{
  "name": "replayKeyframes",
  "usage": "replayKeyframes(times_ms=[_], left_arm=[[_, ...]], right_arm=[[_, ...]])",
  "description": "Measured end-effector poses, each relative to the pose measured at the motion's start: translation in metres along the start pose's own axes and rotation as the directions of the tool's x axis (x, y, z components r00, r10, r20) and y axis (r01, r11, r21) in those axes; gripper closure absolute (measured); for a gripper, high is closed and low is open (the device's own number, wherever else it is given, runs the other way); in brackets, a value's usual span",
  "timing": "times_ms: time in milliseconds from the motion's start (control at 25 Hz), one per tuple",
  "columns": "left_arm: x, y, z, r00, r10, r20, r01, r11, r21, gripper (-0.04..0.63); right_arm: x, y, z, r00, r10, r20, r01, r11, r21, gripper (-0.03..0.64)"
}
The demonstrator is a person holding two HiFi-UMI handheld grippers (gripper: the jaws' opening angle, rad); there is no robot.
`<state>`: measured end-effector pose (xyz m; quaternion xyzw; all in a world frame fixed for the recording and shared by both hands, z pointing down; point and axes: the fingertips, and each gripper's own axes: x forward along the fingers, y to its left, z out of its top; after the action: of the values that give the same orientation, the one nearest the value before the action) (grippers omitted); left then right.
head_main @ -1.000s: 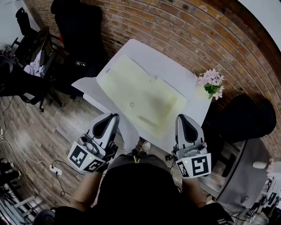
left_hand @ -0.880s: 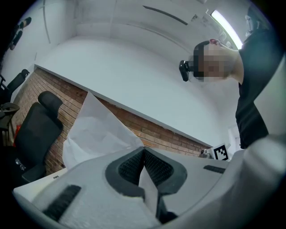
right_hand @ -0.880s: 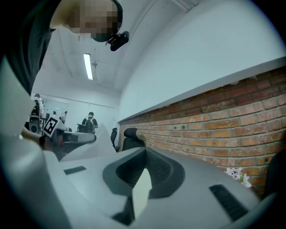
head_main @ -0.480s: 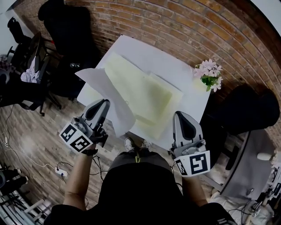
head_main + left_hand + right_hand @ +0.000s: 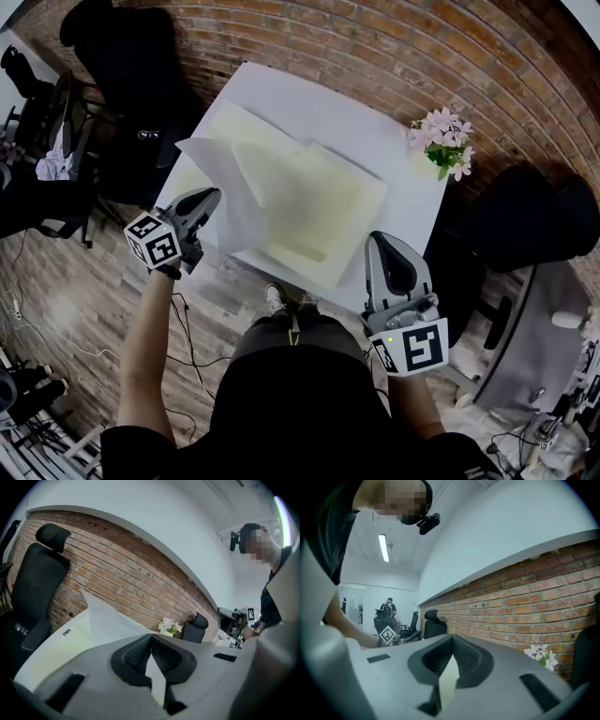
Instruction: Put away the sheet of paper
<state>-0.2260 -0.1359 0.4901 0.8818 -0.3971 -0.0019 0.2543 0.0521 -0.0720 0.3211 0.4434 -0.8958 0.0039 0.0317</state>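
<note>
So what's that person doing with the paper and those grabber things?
A person stands at the white table with a gripper in each hand. The left gripper is pinched shut on the white sheet of paper, holding it lifted above the left part of the yellow folder that lies on the table. The right gripper is shut on a thin pale yellow edge, which looks like the folder's near side. The paper is not put away yet.

Pink flowers [image 5: 442,150] by a brick wall [image 5: 375,47], black chair [image 5: 131,75] nearby.
</note>
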Motion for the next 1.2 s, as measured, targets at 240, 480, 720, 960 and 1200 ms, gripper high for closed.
replayKeyframes(times_ms=[240, 480, 720, 960, 1200], left_arm=[[-0.006, 0.062, -0.025, 0.993, 0.042, -0.112, -0.052, 0.995, -0.082, 0.571], [-0.007, 0.106, -0.048, 0.959, 0.064, -0.276, -0.079, 0.996, -0.044, 0.571], [0.01, 0.124, -0.047, 0.942, 0.02, -0.335, -0.02, 1.0, 0.004, 0.571], [0.026, 0.126, -0.055, 0.931, -0.03, -0.364, 0.028, 1.0, -0.009, 0.571], [0.051, 0.112, -0.066, 0.915, -0.094, -0.394, 0.098, 0.995, -0.008, 0.571]], right_arm=[[0.0, -0.002, -0.006, 1.0, -0.005, -0.024, 0.005, 1.0, -0.003, 0.603], [0.001, 0.001, -0.013, 0.998, -0.017, -0.058, 0.016, 1.0, -0.012, 0.603], [0.001, -0.002, -0.018, 0.995, -0.042, -0.09, 0.04, 0.999, -0.024, 0.603], [0.004, -0.002, -0.027, 0.992, -0.059, -0.109, 0.057, 0.998, -0.022, 0.603], [0.006, -0.002, -0.028, 0.991, -0.076, -0.114, 0.074, 0.997, -0.025, 0.603]])
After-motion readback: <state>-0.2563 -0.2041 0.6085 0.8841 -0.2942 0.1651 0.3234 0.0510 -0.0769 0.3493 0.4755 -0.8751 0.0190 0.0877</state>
